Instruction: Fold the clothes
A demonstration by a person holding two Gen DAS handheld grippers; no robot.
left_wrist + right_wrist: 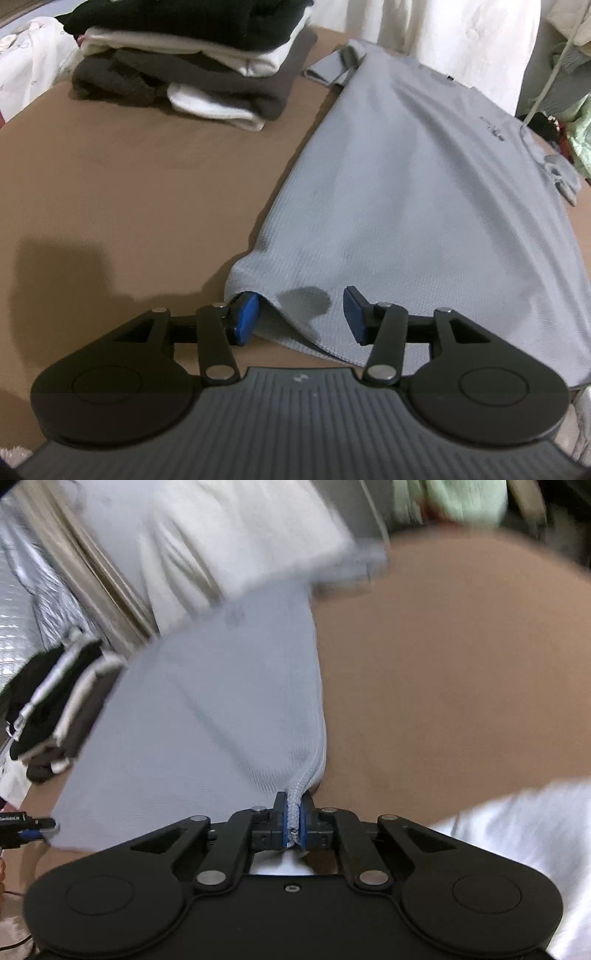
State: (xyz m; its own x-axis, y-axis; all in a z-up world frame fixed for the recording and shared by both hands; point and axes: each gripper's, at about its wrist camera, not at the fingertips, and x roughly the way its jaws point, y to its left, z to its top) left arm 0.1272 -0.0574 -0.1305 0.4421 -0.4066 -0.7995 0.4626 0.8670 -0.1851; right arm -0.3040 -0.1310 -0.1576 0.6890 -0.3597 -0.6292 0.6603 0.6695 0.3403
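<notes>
Right tongs (293, 825) are clenched on the near hem corner of the light grey knit T-shirt (406, 192), bunching the fabric between the blue pads (285, 827). Left tongs (300, 316) stand released, straddling the other hem corner, one pad tucked under it. Shirt lies flat on the brown surface (140, 177), collar far. Far left sits a stack of folded dark and white clothes (192, 62).

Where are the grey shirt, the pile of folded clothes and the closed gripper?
grey shirt (406, 177), left wrist view, middle of its back.
pile of folded clothes (192, 62), left wrist view, dark middle layer.
right gripper (293, 823), right wrist view, between fingertips pinching hem.
</notes>
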